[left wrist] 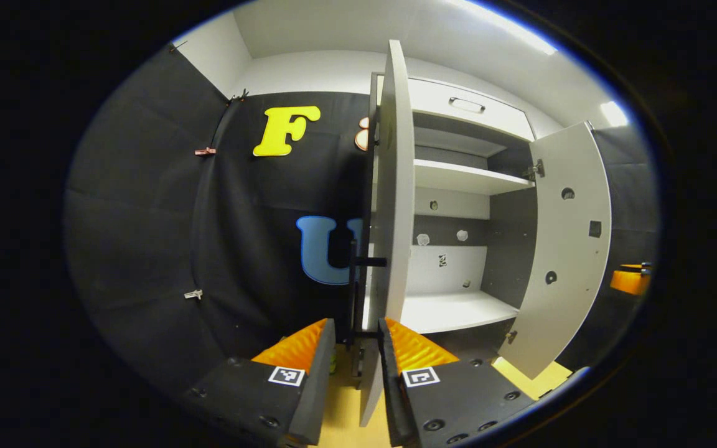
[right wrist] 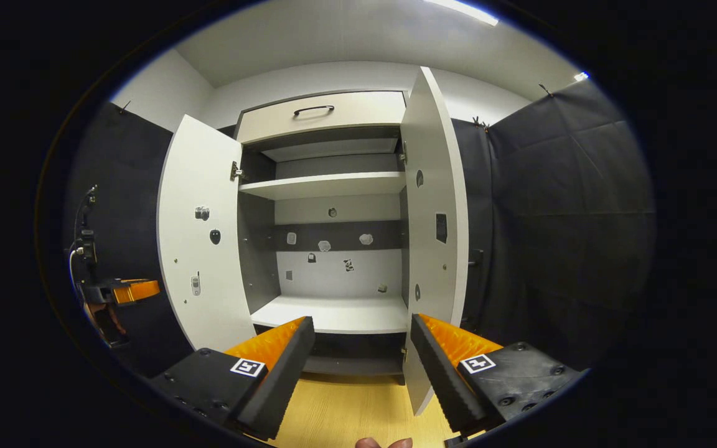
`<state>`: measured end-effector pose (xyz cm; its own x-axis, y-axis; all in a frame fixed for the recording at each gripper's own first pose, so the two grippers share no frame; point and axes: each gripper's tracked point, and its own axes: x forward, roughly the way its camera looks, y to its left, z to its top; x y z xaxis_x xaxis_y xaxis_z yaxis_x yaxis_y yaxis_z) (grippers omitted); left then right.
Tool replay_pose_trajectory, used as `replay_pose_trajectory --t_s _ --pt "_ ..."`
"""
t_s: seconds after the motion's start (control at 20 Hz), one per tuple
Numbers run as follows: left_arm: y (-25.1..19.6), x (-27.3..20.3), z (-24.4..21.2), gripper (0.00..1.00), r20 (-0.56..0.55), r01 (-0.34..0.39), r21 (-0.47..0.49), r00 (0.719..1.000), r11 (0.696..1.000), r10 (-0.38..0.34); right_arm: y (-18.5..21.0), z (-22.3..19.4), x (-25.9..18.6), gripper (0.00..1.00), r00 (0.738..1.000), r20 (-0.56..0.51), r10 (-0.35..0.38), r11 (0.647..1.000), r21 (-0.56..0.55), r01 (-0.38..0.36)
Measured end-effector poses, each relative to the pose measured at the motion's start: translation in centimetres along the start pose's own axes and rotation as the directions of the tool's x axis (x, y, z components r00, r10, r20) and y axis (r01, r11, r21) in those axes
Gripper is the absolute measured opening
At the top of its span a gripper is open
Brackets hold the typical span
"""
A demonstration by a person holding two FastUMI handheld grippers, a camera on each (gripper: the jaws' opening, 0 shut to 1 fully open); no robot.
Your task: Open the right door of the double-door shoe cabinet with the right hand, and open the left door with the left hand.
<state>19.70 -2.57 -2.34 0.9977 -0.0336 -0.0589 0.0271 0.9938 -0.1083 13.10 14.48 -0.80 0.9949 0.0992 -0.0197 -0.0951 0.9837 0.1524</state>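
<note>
In the left gripper view we see the left door (left wrist: pixel 394 186) of the shoe cabinet (left wrist: pixel 458 180) swung wide, edge-on to us and standing straight ahead of the left hand-held gripper (left wrist: pixel 357 333), whose two fingers sit close together with only a narrow gap; the door's dark bar handle (left wrist: pixel 354 292) runs down into that gap, though we cannot tell whether both fingers press on it. The right door (left wrist: pixel 567 249) hangs open farther off to the right, inner face toward us. In the right gripper view both doors stand open (shelves bare between them): the right door (right wrist: pixel 434 205) rises just above the right-side finger of the right hand-held gripper (right wrist: pixel 363 333), whose fingers are spread well apart and hold nothing, with the pale wooden floor (right wrist: pixel 358 410) below. The left door (right wrist: pixel 200 236) is at the left, with the left hand-held gripper (right wrist: pixel 137 290) beside it.
</note>
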Motion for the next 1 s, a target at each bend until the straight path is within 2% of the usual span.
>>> replay_pose_trajectory --t_s 0.05,0.15,0.2,0.3,0.4,0.45,0.5,1.0 --pt "-0.5 0.0 0.1 0.41 0.003 0.012 0.001 1.0 1.0 -0.012 0.0 0.0 0.0 0.98 1.0 0.0 0.003 1.0 0.003 -0.003" --pt "-1.0 -0.8 0.6 0.58 0.018 0.023 0.027 1.0 0.999 -0.024 0.2 0.0 0.1 0.98 1.0 -0.001 0.012 1.0 0.007 -0.012" --pt "-1.7 -1.5 0.9 0.61 0.029 0.031 0.048 0.999 0.998 -0.033 0.1 0.0 0.1 0.98 1.0 0.001 0.015 1.0 0.008 -0.015" --pt "-3.1 -2.4 1.6 0.8 0.046 0.036 0.073 0.998 0.997 -0.04 0.0 0.2 0.0 0.93 1.0 0.006 0.015 1.0 0.011 -0.015" --pt "-4.2 -3.0 1.7 0.92 0.052 0.035 0.06 0.998 0.998 -0.038 -0.1 0.6 -0.1 0.98 1.0 0.014 0.011 1.0 0.015 -0.011" --pt "-4.7 -3.3 1.7 0.98 0.053 0.036 0.047 0.998 0.998 -0.039 -0.3 0.8 0.0 0.94 1.0 0.02 0.009 1.0 0.019 -0.009" --pt "-5.2 -3.2 1.7 0.98 0.053 0.036 0.036 0.998 0.999 -0.038 -0.3 1.0 0.0 0.98 1.0 0.024 0.009 1.0 0.023 -0.009" --pt "-9.2 -4.4 1.2 0.98 0.046 0.078 0.047 0.996 0.996 -0.08 0.1 1.9 -0.4 0.98 0.999 0.047 -0.009 1.0 0.014 0.008"
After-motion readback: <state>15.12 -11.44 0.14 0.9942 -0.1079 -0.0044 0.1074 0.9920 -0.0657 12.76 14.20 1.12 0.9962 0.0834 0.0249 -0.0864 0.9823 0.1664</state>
